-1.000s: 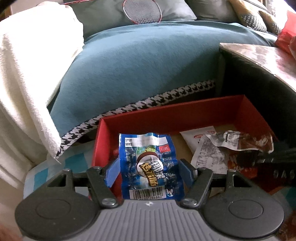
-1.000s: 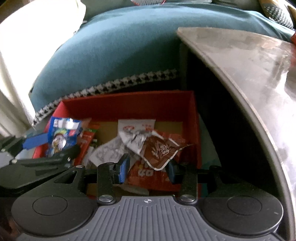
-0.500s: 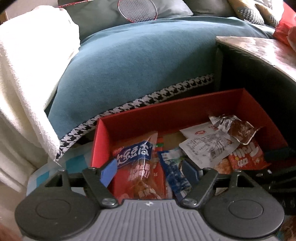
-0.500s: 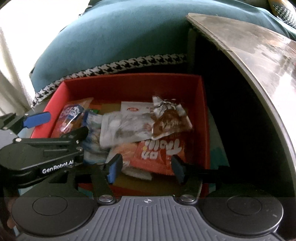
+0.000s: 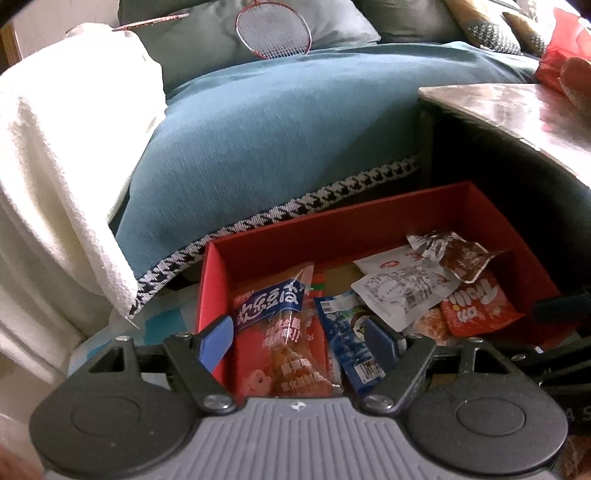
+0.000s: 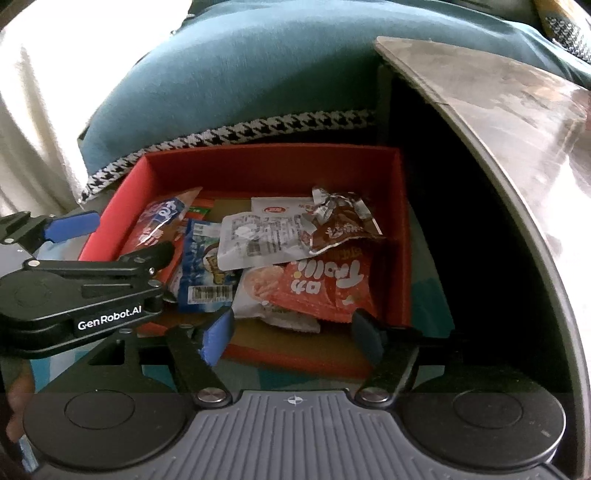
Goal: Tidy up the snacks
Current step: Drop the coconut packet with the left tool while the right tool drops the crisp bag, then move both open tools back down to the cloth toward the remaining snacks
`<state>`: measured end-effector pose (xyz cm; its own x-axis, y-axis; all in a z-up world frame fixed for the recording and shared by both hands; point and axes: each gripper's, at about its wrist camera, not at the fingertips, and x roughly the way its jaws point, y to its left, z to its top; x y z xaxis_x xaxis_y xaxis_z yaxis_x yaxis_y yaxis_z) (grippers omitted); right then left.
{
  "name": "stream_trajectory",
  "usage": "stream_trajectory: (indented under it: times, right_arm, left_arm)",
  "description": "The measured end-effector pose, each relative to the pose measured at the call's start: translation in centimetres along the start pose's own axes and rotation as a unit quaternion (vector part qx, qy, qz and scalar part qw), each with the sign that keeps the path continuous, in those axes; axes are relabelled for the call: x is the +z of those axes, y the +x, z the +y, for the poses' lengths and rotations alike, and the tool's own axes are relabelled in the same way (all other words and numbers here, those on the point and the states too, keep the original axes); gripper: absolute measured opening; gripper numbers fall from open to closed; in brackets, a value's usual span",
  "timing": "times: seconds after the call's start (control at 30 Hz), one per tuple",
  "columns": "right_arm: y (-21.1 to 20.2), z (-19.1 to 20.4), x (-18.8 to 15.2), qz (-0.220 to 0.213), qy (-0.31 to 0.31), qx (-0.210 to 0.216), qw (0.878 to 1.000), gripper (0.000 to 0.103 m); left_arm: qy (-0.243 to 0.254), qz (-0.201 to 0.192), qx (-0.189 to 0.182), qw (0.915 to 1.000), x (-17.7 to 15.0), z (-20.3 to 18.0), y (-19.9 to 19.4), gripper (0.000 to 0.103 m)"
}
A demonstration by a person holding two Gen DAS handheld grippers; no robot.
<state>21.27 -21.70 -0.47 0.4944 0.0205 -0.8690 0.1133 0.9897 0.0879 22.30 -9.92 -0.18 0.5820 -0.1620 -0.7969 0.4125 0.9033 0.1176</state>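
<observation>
A red box [image 5: 332, 225] [image 6: 266, 162] on the floor holds several snack packets. A blue packet [image 5: 351, 339] [image 6: 201, 266] lies in it beside a red-and-blue packet [image 5: 280, 332] [image 6: 159, 221]. A brown packet [image 5: 461, 254] [image 6: 340, 229] lies on a white packet [image 5: 402, 288] [image 6: 258, 240], above an orange packet [image 5: 476, 306] [image 6: 325, 284]. My left gripper [image 5: 299, 338] [image 6: 110, 240] is open and empty above the box's left end. My right gripper [image 6: 291, 334] is open and empty over the box's near edge.
A teal sofa cushion [image 5: 280, 136] with houndstooth trim rises behind the box. A white blanket [image 5: 55, 184] hangs at the left. A table top [image 6: 517, 147] overhangs on the right. A badminton racket [image 5: 273, 33] lies on the sofa.
My left gripper let go of the blue packet and my right gripper let go of the brown packet; both now lie in the box. Both grippers have opened and drawn back.
</observation>
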Motion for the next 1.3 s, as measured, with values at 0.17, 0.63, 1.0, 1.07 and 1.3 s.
stream_trajectory:
  times: [0.17,0.63,1.0,1.07,1.3]
  right_arm:
    - [-1.9,-0.2,-1.1,-0.014,0.008,0.003,1.0,0.077]
    - [-12.0,-5.3,-9.7,-0.109,0.134,0.036,0.984,0.084]
    - [-14.8,-7.8,-11.5,-0.161,0.16,0.106,0.968,0.087]
    - [-14.9,-8.3,-11.7,-0.167,0.165,0.105,0.966,0.087]
    - [-15.6,-9.2,-12.1,-0.195,0.178,0.103,0.959,0.089]
  left_arm:
    - [0.001,-0.005,-0.004,1.0,-0.6,0.1,-1.6,0.073]
    - [0.03,0.037,-0.111,0.9927,-5.7,-4.3,-6.6,0.073]
    - [0.011,0.121,-0.175,0.9769,-8.4,-12.1,-6.1,0.073]
    - [-0.011,0.131,-0.186,0.9737,-8.3,-13.7,-5.8,0.073]
    - [0.013,0.141,-0.156,0.9776,-8.5,-21.2,-5.2,0.073]
